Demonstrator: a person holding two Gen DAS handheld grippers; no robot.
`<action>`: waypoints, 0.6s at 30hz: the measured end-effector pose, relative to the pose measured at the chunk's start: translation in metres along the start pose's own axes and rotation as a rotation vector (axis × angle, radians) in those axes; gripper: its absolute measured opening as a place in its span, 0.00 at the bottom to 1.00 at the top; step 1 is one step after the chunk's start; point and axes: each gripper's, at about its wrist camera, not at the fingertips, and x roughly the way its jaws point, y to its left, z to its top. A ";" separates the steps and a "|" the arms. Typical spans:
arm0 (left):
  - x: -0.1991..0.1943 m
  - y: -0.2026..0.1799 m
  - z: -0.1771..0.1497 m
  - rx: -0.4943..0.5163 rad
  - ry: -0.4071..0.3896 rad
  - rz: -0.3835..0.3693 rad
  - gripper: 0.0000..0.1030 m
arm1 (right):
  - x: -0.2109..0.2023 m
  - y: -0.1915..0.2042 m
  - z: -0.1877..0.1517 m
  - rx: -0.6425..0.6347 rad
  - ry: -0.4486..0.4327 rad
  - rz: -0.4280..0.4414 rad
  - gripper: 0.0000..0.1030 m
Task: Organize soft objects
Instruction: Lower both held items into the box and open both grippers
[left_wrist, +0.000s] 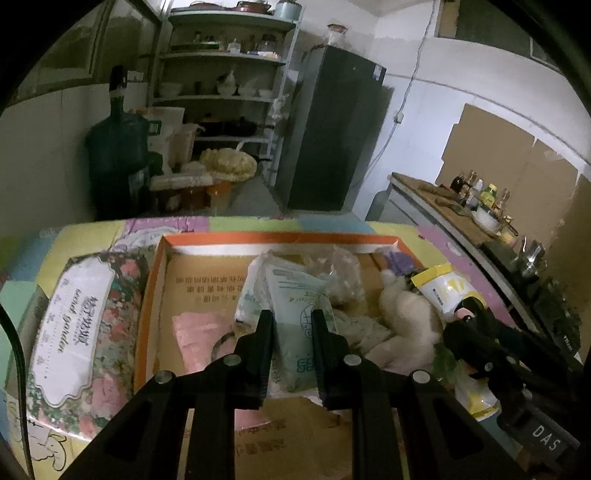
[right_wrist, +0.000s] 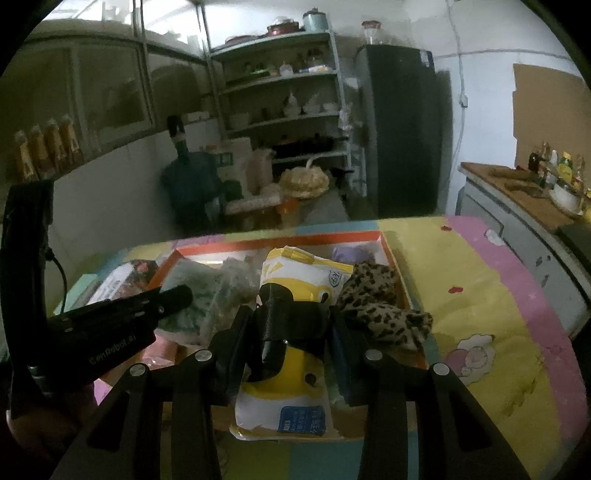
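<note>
Table (right_wrist: 491, 332), covered by a pastel patchwork mat, carries an orange-rimmed cardboard tray (left_wrist: 280, 239) lying toward its far edge. A floral tissue pack (left_wrist: 77, 332) lies on the table touching the tray's left wall, outside it.

Inside the tray: a pale green soft pack (left_wrist: 295, 317) at centre, crumpled clear bags behind it, a white plush toy (left_wrist: 406, 325) to its right, a yellow-and-white pouch (right_wrist: 295, 376) along the right side, a leopard-print cloth (right_wrist: 380, 310) draped over the right wall, and a pink packet (left_wrist: 199, 332) on the floor at left.

Left gripper (left_wrist: 291, 321): narrowed onto the green soft pack, jaws on either flank. Right gripper (right_wrist: 291, 332): set narrowly about the yellow-and-white pouch; firm contact cannot be confirmed.

Judgement: the arranging step is in hand, with both packs grasped inside the tray. The next move calls for lifting each clear without snagging the neighbouring bags or cloth, then setting them flat in order.
</note>
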 end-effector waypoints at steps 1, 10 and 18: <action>0.003 -0.001 -0.001 0.000 0.004 0.002 0.20 | 0.003 -0.001 0.000 0.002 0.006 0.000 0.40; 0.014 0.002 -0.005 0.000 0.011 0.016 0.26 | 0.027 -0.009 -0.002 0.022 0.044 0.007 0.41; 0.012 0.010 -0.006 -0.026 0.005 0.042 0.50 | 0.028 -0.008 -0.003 0.022 0.035 0.014 0.44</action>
